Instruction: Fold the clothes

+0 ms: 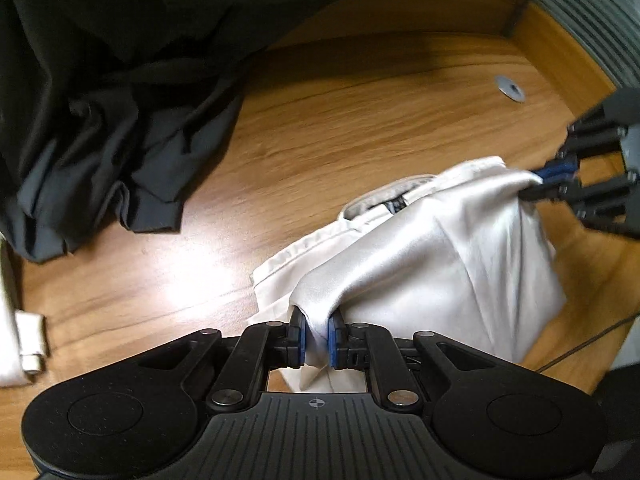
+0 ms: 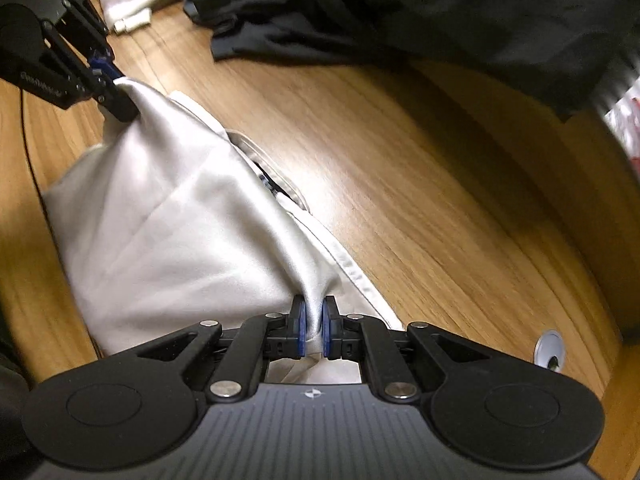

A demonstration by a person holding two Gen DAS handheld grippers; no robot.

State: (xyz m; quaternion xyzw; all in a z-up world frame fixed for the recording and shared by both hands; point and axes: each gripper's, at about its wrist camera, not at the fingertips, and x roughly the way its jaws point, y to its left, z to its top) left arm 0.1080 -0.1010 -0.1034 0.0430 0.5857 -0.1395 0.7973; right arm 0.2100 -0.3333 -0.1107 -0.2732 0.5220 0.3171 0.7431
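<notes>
A white garment (image 1: pixel 420 248) lies partly folded on the wooden table (image 1: pixel 340 120); it also shows in the right wrist view (image 2: pixel 180 208). My left gripper (image 1: pixel 316 334) is shut on one corner of its top layer and lifts it off the table. My right gripper (image 2: pixel 314 328) is shut on the other corner of the same layer. The cloth hangs stretched between the two. The right gripper appears at the right edge of the left wrist view (image 1: pixel 540 184). The left gripper appears at the upper left of the right wrist view (image 2: pixel 116 92).
A pile of dark clothes (image 1: pixel 100 100) lies at the back left of the table, also seen in the right wrist view (image 2: pixel 400 12). Another white cloth (image 1: pixel 16 340) sits at the left edge. A grey cable grommet (image 1: pixel 510 88) is set in the table. A thin cable (image 2: pixel 28 152) runs along the near edge.
</notes>
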